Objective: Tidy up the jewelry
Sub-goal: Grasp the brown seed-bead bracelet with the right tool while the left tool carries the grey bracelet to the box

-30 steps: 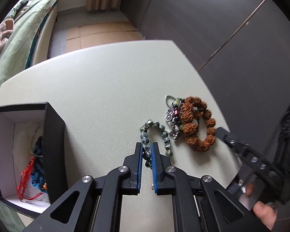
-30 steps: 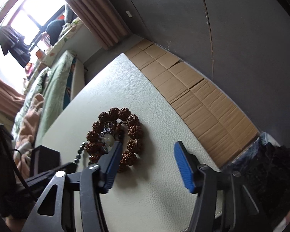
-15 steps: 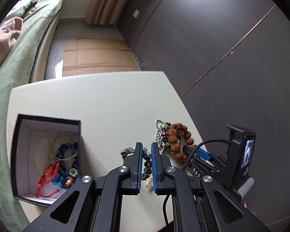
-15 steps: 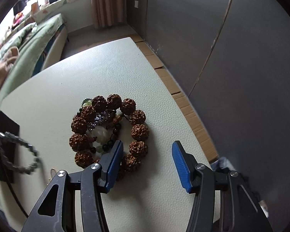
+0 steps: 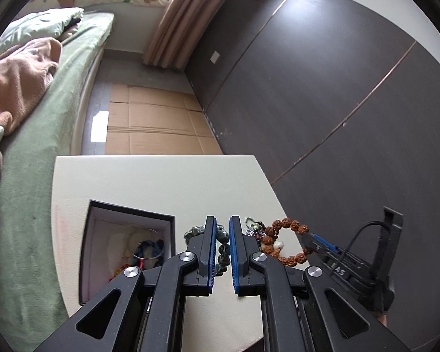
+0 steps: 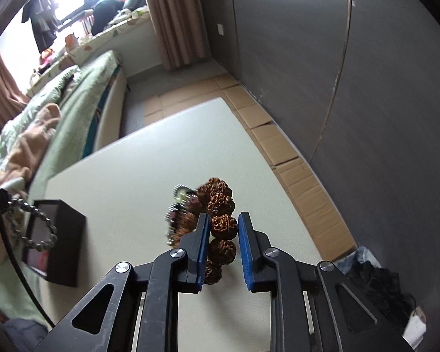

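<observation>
the brown seed-bead bracelet (image 6: 221,224) is showing big knobbly rust-brown beads, strung in a ring; the right gripper (image 6: 223,231) is clamping one bead between its blue pads, its jaws having just been closing, and the ring is hanging clear above the table with a blurred silvery charm strand (image 6: 176,214) trailing beside it. the left gripper (image 5: 221,245) is pinching the grey-green stone bead bracelet (image 5: 223,249), jaws nearly together on the strand, the beads dangling above the table just beside the black jewelry box (image 5: 129,234). the box is standing open near the table's left edge, white-lined, holding blue and red pieces and a thin metal hoop (image 5: 148,245). the cream leather-textured table (image 6: 132,182) is sitting beside a bed (image 5: 58,94) with green bedding and a peach blanket (image 5: 14,88); flattened cardboard (image 5: 155,126) is covering the floor by a dark panelled wall (image 5: 322,88), and pinkish curtains (image 6: 176,14) are hanging at the window
</observation>
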The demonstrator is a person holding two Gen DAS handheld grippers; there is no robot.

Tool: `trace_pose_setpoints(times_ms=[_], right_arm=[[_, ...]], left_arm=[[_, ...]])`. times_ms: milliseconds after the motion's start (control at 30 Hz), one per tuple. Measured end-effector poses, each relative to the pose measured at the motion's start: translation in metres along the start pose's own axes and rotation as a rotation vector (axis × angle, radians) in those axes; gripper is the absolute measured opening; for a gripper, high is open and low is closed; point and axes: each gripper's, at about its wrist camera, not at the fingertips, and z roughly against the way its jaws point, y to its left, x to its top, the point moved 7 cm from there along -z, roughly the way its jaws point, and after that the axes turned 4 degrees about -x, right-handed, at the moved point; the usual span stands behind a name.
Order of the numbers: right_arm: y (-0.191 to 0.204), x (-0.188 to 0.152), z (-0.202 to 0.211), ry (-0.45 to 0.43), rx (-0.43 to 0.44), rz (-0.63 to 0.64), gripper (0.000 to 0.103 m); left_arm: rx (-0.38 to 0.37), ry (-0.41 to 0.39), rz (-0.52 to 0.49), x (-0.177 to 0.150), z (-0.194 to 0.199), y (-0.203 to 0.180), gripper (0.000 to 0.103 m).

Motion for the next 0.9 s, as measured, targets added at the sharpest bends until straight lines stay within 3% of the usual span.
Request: trace_pose_setpoints(times_ms=[467, 500, 600, 633, 900], right_arm=[[0.065, 0.034, 0.06, -0.137, 0.143, 0.073, 0.021], [0.071, 0.035, 0.063, -0.142, 0.157, 0.079, 0.021], [0.089, 0.037, 0.071, -0.154, 0.198, 0.1, 0.021], [0.096, 0.037, 0.073, -0.155, 0.215, 0.106, 0.021], [0.154, 0.032, 0.08, -0.131, 0.374, 0.152, 0.021]], left_arm=[[0.059, -0.043, 0.104, 0.004, 0.028, 0.052, 0.01], [0.057, -0.03, 0.117, 0.003, 0.028, 0.056, 0.014], [0.077, -0.016, 0.137, -0.001, 0.03, 0.065, 0.049], [0.081, -0.04, 0.145, -0.001, 0.034, 0.068, 0.056], [0.14, -0.103, 0.146, -0.001, 0.057, 0.086, 0.058]])
